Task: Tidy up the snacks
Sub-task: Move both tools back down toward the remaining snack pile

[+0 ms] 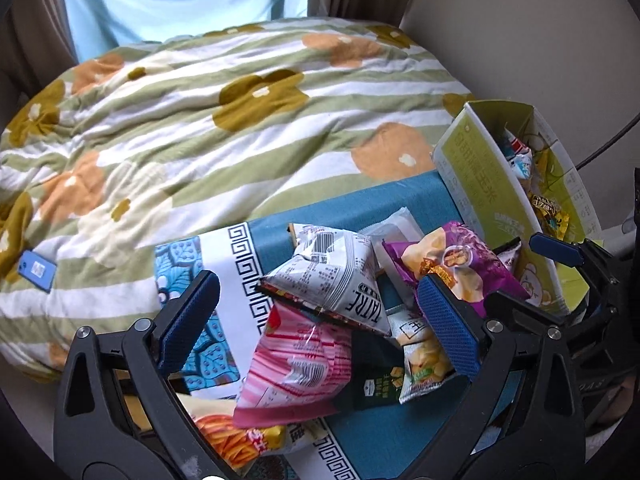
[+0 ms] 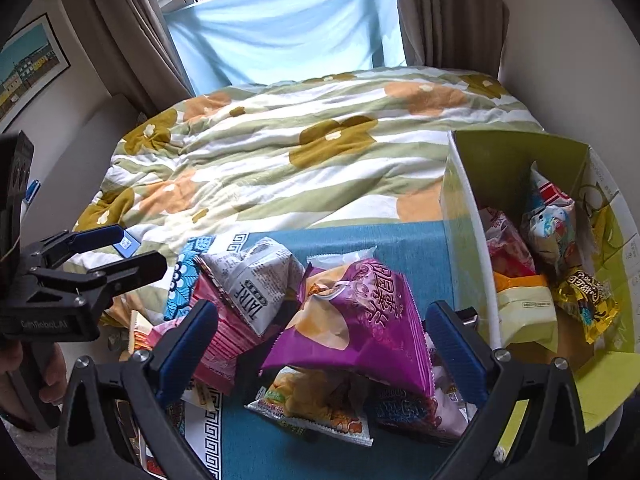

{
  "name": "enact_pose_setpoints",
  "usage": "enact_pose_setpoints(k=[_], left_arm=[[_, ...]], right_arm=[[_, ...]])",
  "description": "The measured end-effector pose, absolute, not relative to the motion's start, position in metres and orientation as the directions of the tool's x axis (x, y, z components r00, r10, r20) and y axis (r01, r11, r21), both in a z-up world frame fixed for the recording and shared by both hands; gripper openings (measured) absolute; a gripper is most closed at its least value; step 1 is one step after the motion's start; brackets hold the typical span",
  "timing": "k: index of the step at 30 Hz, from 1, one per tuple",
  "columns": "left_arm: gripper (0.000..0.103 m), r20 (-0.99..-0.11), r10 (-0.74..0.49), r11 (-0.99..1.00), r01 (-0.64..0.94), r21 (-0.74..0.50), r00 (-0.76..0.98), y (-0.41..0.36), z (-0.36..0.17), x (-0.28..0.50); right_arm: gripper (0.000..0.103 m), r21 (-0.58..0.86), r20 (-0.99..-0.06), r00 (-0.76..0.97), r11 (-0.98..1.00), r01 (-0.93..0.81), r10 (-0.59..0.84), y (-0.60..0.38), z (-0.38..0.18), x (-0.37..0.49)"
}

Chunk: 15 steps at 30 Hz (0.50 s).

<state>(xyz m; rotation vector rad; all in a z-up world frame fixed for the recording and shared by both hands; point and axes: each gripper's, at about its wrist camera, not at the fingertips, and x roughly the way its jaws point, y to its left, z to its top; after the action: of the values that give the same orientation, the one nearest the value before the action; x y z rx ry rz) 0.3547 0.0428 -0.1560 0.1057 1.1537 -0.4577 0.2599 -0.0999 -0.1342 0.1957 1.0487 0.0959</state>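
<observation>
We see a heap of snack packets lying on a blue cloth (image 2: 360, 240) with a white key-pattern border, spread over the surface in front of a bed with a flowered quilt (image 2: 304, 144). Our right hand-held gripper (image 2: 320, 344) stands wide open, its blue pads on either side of a purple chip bag (image 2: 360, 312) that sits between them without either pad touching it. Under that bag lies a yellow-and-orange packet (image 2: 316, 404), and just left of it a grey newsprint-style packet (image 2: 260, 280) rests on a pink striped packet (image 2: 224, 344). To the right, just beside the right pad, stands an open green cardboard box (image 2: 516, 160) already holding several packets (a golden one (image 2: 588, 304) lies near its right wall). Our left hand-held gripper (image 1: 320, 320) is likewise spread wide, hovering over the heap: the grey packet (image 1: 340, 276) and the pink striped packet (image 1: 296, 364) sit between its pads, and the purple bag (image 1: 460, 260) lies beyond its right pad. From the left wrist view the green box (image 1: 484, 176) stands at the far right of the cloth, with the right gripper's fingers showing just before it. A small blue tag (image 1: 38, 270) lies on the quilt, well apart from the snacks.
</observation>
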Motion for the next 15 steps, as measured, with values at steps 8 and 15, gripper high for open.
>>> enact_pose_setpoints(k=[8, 15], left_arm=[[0.099, -0.954, -0.262, 0.882, 0.437, -0.176, 0.145, 0.011, -0.227, 0.4], [0.099, -0.968, -0.24, 0.884, 0.43, -0.185, 0.076, 0.004, -0.256, 0.414]], right_arm=[[0.103, 0.146, -0.911, 0.393, 0.989, 0.022, 0.126, -0.104, -0.183, 0.296], [0.103, 0.087, -0.94, 0.327, 0.996, -0.037, 0.094, -0.09, -0.206, 0.309]])
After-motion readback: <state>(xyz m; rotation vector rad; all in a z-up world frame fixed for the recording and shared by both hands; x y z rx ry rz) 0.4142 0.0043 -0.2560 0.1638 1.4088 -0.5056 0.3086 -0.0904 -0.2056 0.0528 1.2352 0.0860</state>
